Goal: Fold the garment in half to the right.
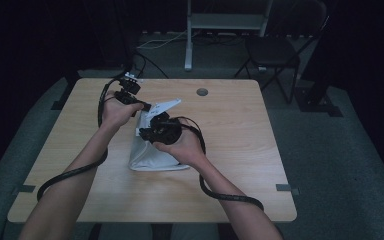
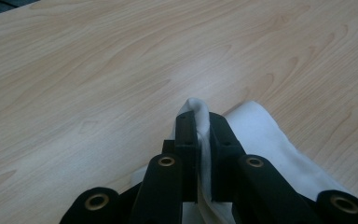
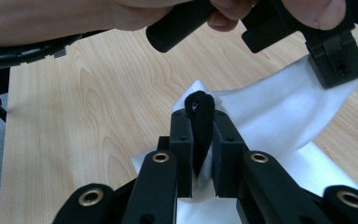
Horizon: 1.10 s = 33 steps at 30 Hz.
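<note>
A white cloth bag (image 1: 152, 156) lies crumpled at the middle of the wooden table (image 1: 240, 150). My left gripper (image 1: 145, 106) is shut on its far upper corner, which it holds lifted off the table. In the left gripper view the white fabric (image 2: 256, 135) is pinched between the black jaws of that gripper (image 2: 200, 122). My right gripper (image 1: 146, 132) sits just nearer, shut on a fold of the bag. In the right gripper view its jaws (image 3: 200, 116) clamp a black strip (image 3: 200, 135) together with white fabric (image 3: 279, 107). The left gripper (image 3: 338, 63) shows at the upper right there.
A round grey grommet (image 1: 202, 92) sits in the table's far middle. Behind the table stand a black folding chair (image 1: 275, 50) and a metal stand (image 1: 189, 45). Black cables (image 1: 70, 172) trail over the table from both grippers. Tape marks (image 1: 286, 187) sit at the side edges.
</note>
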{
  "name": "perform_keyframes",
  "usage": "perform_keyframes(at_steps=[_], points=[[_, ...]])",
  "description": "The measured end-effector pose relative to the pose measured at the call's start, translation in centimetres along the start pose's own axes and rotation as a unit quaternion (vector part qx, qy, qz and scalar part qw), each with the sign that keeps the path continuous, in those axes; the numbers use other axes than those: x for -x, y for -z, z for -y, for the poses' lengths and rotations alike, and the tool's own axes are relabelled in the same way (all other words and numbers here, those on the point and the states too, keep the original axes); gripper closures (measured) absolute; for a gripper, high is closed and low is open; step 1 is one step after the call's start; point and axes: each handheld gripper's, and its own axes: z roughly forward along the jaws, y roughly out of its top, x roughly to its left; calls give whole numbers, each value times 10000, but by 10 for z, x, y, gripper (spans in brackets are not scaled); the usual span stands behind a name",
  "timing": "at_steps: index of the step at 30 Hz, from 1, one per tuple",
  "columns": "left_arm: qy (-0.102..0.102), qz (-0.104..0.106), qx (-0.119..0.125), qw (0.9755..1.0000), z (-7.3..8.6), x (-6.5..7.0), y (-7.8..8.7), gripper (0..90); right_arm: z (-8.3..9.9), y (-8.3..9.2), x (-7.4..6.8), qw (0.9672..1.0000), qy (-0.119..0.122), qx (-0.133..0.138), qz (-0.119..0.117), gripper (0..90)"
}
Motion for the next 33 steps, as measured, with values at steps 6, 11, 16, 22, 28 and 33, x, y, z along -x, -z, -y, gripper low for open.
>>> perform_keyframes(at_steps=[6, 11, 16, 22, 28, 33], points=[[-39, 47, -14, 10000, 1, 4, -6, 844, 6, 0, 1, 10000, -32, -14, 6, 814], [-30, 83, -4, 10000, 1, 8, -10, 843, 9, 0, 0, 10000, -17, -50, 47, 814], [-59, 90, -10, 9999, 1, 10, -13, 844, 14, 0, 1, 9999, -87, -67, 54, 813], [-84, 67, -4, 9999, 1, 13, -14, 844, 18, 2, 3, 9999, -156, -1, 70, 813], [-153, 26, -38, 9999, 2, 16, -17, 843, 24, 1, 5, 9998, -195, 42, 82, 813], [-168, 30, -54, 9998, 1, 18, -20, 843, 29, 1, 6, 9996, -251, 32, 88, 813]])
